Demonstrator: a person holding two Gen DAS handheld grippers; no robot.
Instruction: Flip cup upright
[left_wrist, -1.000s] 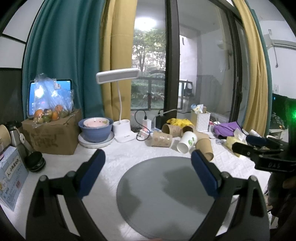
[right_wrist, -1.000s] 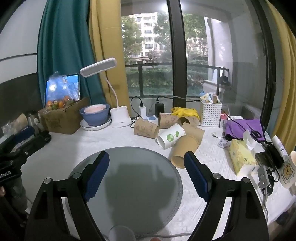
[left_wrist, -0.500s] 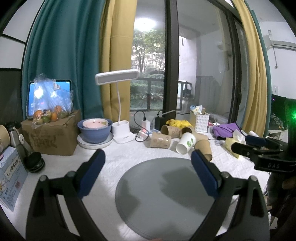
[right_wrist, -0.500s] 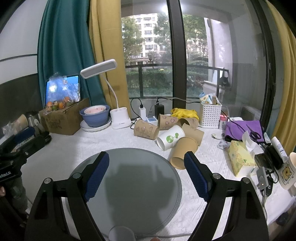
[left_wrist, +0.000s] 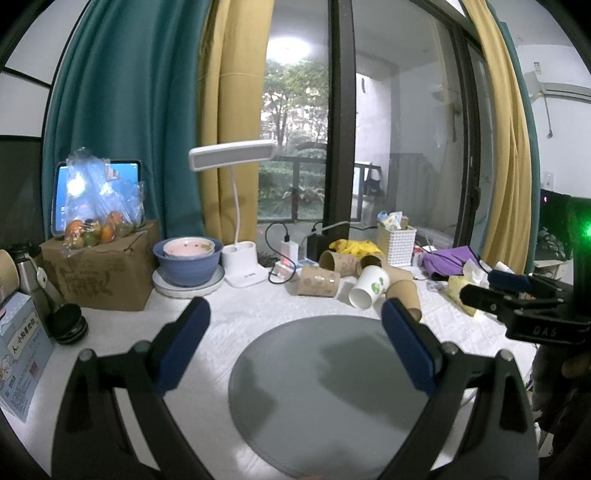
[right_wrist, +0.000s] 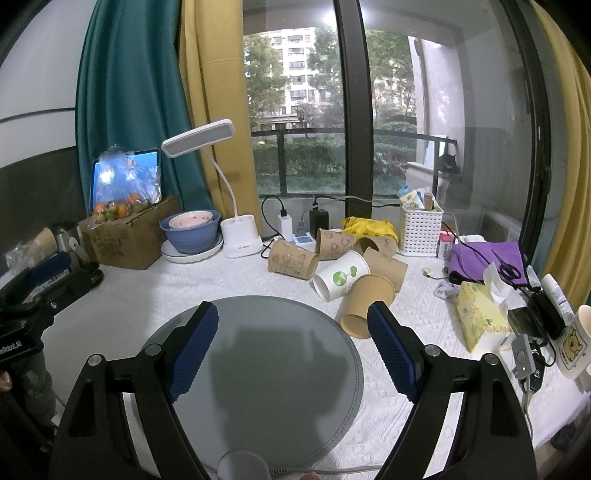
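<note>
Several paper cups lie on their sides in a pile behind a round grey mat (right_wrist: 266, 373). A white cup with a green logo (right_wrist: 341, 275) lies mouth toward me; a plain brown cup (right_wrist: 367, 304) lies at the mat's far right edge, and printed brown cups (right_wrist: 293, 258) lie behind. The white cup (left_wrist: 369, 286) and the mat (left_wrist: 332, 387) also show in the left wrist view. My right gripper (right_wrist: 293, 349) is open and empty above the mat. My left gripper (left_wrist: 295, 347) is open and empty above the mat's left side.
A white desk lamp (right_wrist: 240, 243), a blue bowl on a plate (right_wrist: 192, 232), a cardboard box with fruit (right_wrist: 129, 236), a white basket (right_wrist: 421, 229), a tissue pack (right_wrist: 480, 317), purple cloth (right_wrist: 487, 258), a mug (right_wrist: 574, 343) and cables ring the white tablecloth.
Both grippers have stayed open. The views shift only slightly, with the cups and mat sitting a little lower and nearer in the right wrist view.
</note>
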